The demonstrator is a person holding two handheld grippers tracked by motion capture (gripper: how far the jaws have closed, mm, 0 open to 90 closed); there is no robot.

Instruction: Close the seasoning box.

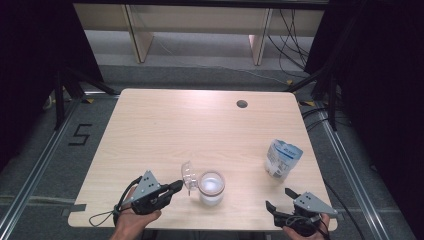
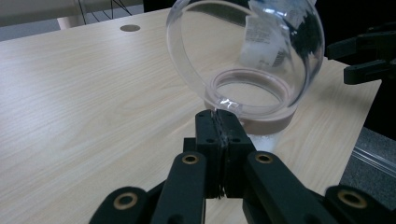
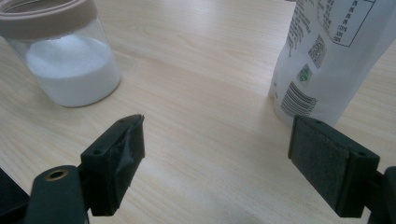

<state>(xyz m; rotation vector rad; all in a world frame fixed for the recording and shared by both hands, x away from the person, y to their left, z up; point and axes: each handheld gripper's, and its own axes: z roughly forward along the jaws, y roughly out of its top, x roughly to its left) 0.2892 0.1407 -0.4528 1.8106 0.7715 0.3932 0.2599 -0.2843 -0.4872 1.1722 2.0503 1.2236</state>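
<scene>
Two grippers: left gripper (image 2: 219,126) fingers pinch the clear lid (image 2: 245,51) rim, jar (image 1: 211,187) just beyond; right gripper (image 3: 215,158) fingers wide, pouch (image 3: 327,56) ahead-right.

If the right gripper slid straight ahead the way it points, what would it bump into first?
Probably the white pouch: it stands just ahead of the open right gripper, toward one jaw. Dead centre looks like bare table, so it might only graze it.

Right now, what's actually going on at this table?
A person works two handheld grippers. The left gripper is shut on the edge of a clear domed lid, holding it tilted beside the open jar of white powder. The right gripper is open and holds nothing, near the table's front right corner, close to a white pouch standing upright.
</scene>
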